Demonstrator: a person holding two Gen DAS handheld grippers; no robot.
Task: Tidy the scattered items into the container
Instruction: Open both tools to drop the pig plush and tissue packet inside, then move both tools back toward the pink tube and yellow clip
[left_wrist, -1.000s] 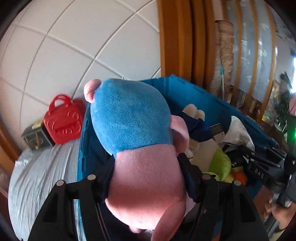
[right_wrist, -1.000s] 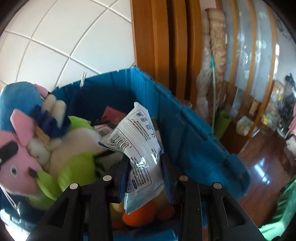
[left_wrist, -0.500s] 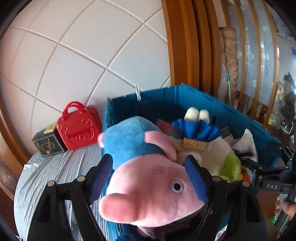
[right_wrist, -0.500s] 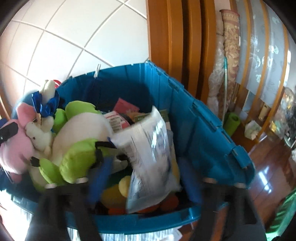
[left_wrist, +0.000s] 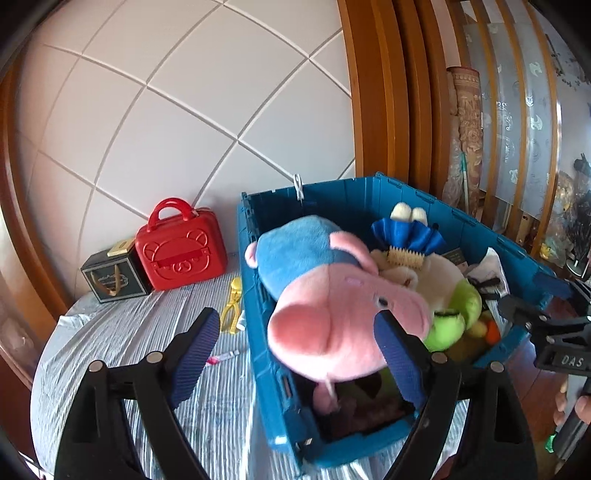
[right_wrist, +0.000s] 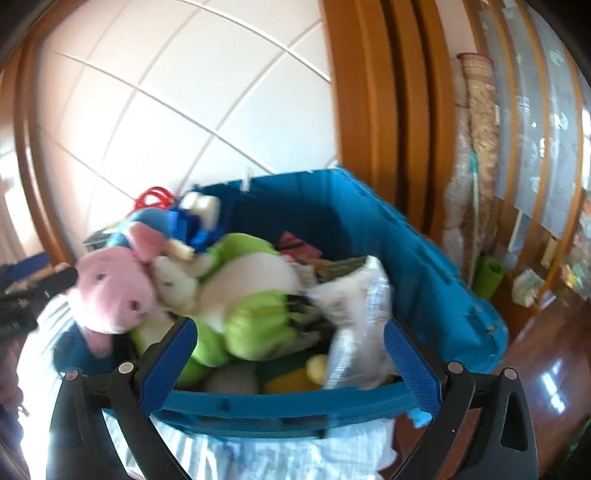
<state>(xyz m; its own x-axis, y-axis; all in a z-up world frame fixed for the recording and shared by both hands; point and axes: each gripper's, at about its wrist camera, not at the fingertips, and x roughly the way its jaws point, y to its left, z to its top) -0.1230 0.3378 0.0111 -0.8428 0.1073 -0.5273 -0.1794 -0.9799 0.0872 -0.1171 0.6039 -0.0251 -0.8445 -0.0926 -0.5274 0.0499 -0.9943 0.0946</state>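
A blue bin (left_wrist: 255, 332) (right_wrist: 406, 258) stands on the cloth-covered table, full of soft toys. The pink-and-blue pig plush (left_wrist: 332, 314) (right_wrist: 110, 291) lies on top at the bin's left end. My left gripper (left_wrist: 295, 319) hangs in front of it with its jaws opening; the left pad is well clear and the right fingertip overlaps the snout without pressing. A white packet (right_wrist: 354, 306) (left_wrist: 487, 266) rests in the right end beside a green-and-white plush (right_wrist: 258, 291). My right gripper (right_wrist: 289, 328) is also opening, with nothing held between its fingers.
A red toy case (left_wrist: 181, 254) and a dark box (left_wrist: 110, 277) stand at the back left by the tiled wall. A yellow clip (left_wrist: 232, 306) and a small pink pen (left_wrist: 221, 357) lie on the striped cloth (left_wrist: 129, 350) left of the bin. The right gripper's body (left_wrist: 554, 332) shows at the right.
Both grippers opened and drew back from the bin. The pig plush left the left jaws and settled onto the pile; the white packet dropped from the right jaws into the bin.
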